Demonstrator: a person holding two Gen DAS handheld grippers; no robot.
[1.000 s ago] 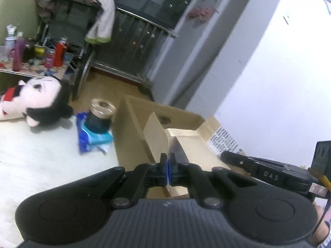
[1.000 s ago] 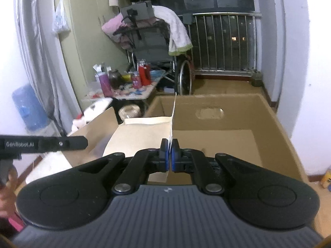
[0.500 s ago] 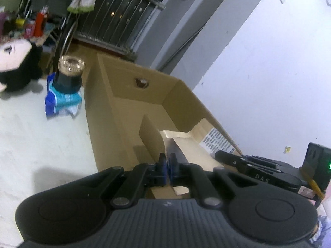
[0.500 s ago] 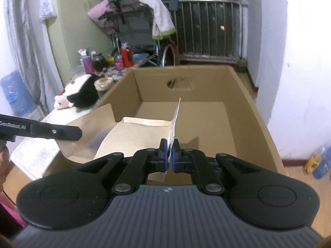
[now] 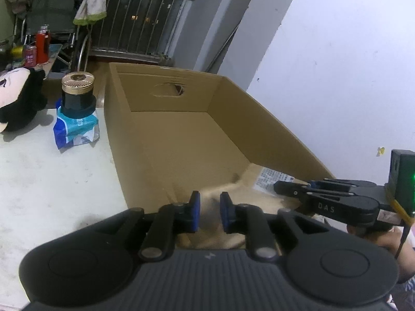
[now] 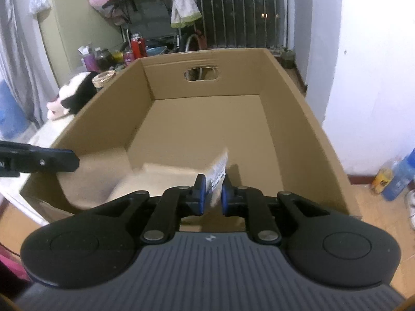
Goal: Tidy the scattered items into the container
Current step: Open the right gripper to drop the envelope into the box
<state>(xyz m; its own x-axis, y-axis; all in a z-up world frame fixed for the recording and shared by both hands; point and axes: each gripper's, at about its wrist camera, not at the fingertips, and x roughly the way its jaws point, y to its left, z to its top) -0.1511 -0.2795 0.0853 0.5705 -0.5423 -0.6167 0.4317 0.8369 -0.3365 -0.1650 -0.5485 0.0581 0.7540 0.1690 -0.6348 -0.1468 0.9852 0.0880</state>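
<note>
A large open cardboard box (image 5: 160, 108) (image 6: 306, 119) stands on a white table. A brown paper envelope (image 5: 233, 194) (image 6: 160, 178) with a white label (image 6: 218, 171) is blurred and drops at the near end of the box. My left gripper (image 5: 209, 213) is open just above it, jaws apart. My right gripper (image 6: 213, 193) is open too, the label edge loose between its pads. The right gripper also shows in the left wrist view (image 5: 324, 197), at the box's right rim.
On the white table (image 5: 52, 181) left of the box lie a blue tissue pack (image 5: 75, 129) with a black gold-lidded jar (image 5: 77, 93) on it and a plush toy (image 5: 18, 98). A cluttered side table (image 6: 116, 54) and a railing stand behind. Bottles (image 6: 396, 178) stand on the floor at right.
Both grippers have opened and let go of the envelope, which now falls into the box. Both have moved forward over the box's near end.
</note>
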